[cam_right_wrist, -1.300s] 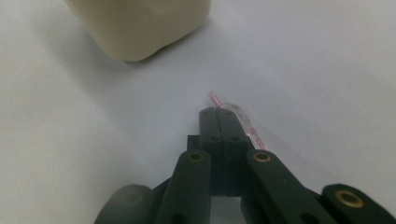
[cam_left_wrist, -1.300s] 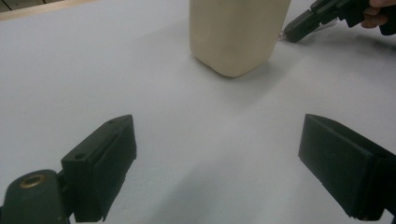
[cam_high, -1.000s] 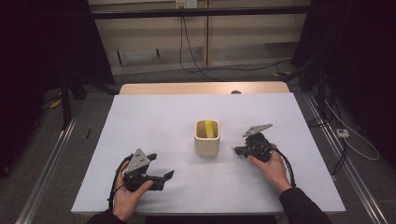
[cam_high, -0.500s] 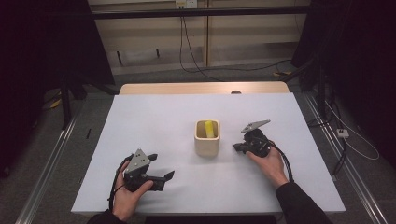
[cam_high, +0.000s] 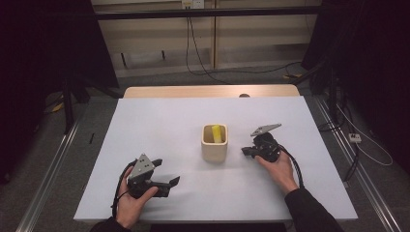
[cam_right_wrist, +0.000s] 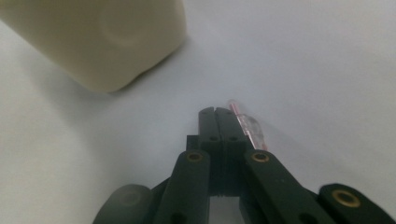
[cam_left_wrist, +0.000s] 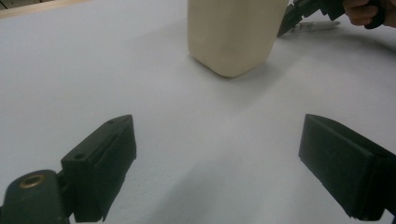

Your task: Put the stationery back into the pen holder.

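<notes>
A cream square cup (cam_high: 214,150) stands mid-table with a yellow object (cam_high: 216,133) upright inside it. My left gripper (cam_high: 167,172) rests on the white table at the near left, pointing toward the cup, jaws wide open with bare table between them (cam_left_wrist: 215,140); the cup (cam_left_wrist: 233,37) is well ahead. My right gripper (cam_high: 245,151) sits just right of the cup, tips low on the table and jaws shut together (cam_right_wrist: 218,115). A thin clear pen-like stick with a pink core (cam_right_wrist: 247,128) lies on the table against the outside of one jaw, not between them.
The white table (cam_high: 159,121) has open surface on all sides of the cup; a wooden strip (cam_high: 193,91) runs along its far edge. Cables (cam_high: 295,169) trail from both grippers. Dark floor and rails flank the table.
</notes>
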Action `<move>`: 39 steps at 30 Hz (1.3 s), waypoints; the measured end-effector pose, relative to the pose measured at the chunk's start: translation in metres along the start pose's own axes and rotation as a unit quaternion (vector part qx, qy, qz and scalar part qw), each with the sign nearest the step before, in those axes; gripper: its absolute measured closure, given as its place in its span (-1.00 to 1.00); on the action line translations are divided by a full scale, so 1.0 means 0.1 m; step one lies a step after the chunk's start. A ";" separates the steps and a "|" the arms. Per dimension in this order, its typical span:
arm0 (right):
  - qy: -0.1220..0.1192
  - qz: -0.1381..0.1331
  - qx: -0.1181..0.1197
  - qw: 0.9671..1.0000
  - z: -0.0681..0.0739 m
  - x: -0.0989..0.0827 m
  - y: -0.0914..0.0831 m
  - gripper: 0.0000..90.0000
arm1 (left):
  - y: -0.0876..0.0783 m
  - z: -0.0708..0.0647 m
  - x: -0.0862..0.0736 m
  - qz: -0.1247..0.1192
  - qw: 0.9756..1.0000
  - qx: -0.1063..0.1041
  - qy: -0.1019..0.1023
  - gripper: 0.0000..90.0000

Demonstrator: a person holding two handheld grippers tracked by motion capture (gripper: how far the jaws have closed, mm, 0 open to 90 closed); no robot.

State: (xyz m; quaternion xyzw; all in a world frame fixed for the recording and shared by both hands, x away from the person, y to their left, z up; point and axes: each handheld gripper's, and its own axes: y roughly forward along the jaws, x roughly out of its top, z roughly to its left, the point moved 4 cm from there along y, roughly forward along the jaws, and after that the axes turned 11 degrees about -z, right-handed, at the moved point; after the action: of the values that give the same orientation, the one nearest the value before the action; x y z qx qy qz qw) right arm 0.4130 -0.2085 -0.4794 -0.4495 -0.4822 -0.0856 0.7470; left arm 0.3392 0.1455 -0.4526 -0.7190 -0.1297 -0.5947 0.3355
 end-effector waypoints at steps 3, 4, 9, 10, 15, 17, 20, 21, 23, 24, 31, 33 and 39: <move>0.000 -0.009 0.003 1.000 0.03 0.02 -0.05 0.97 | 0.00 0.01 0.00 -0.001 1.000 0.001 -0.003 -0.76; 0.000 -0.010 0.006 1.000 0.04 0.02 -0.07 0.94 | -0.01 0.01 0.00 -0.002 1.000 0.003 -0.005 -0.77; -0.009 -0.025 0.011 1.000 0.06 0.07 -0.18 0.70 | -0.01 0.02 0.00 -0.001 1.000 0.003 -0.006 -0.77; -0.010 -0.032 0.010 0.999 0.06 0.08 -0.20 0.63 | -0.01 0.02 0.00 0.000 1.000 0.003 -0.005 -0.77; -0.008 -0.034 0.015 0.999 0.02 0.13 -0.32 0.02 | -0.01 0.02 0.00 0.000 1.000 0.002 -0.007 -0.77; -0.007 -0.037 0.015 0.999 0.00 0.14 -0.36 -0.16 | -0.01 0.02 0.00 0.000 1.000 0.003 -0.006 -0.77; -0.006 -0.030 0.009 0.999 -0.04 0.15 -0.38 -0.62 | -0.01 0.02 0.00 -0.001 1.000 0.004 -0.013 -0.77; -0.008 -0.027 0.007 1.000 -0.05 0.14 -0.39 -0.68 | -0.01 0.03 0.00 -0.001 1.000 0.004 -0.013 -0.77; -0.005 -0.023 0.004 1.000 -0.07 0.14 -0.41 -0.79 | -0.01 0.03 0.00 -0.001 1.000 0.005 -0.013 -0.78; -0.003 -0.020 0.004 1.000 -0.09 0.13 -0.42 -0.80 | -0.01 0.03 0.00 -0.001 1.000 0.005 -0.013 -0.78; 0.006 -0.012 0.009 1.000 -0.20 0.10 -0.56 -0.70 | -0.01 0.03 0.00 -0.001 1.000 0.003 -0.015 -0.78; -0.002 -0.004 0.000 1.000 -0.24 0.09 -0.62 -0.59 | -0.01 0.03 0.00 -0.001 1.000 0.004 -0.016 -0.78; -0.013 0.043 -0.016 0.999 -0.37 -0.02 -0.76 -0.38 | 0.00 0.03 0.00 0.000 1.000 0.002 -0.014 -0.78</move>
State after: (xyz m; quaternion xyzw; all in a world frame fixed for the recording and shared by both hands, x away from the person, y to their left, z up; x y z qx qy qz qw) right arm 0.3928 -0.2811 -0.4413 -0.4826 -0.4706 -0.0558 0.7365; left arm 0.3408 0.1475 -0.4528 -0.7266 -0.1359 -0.5842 0.3350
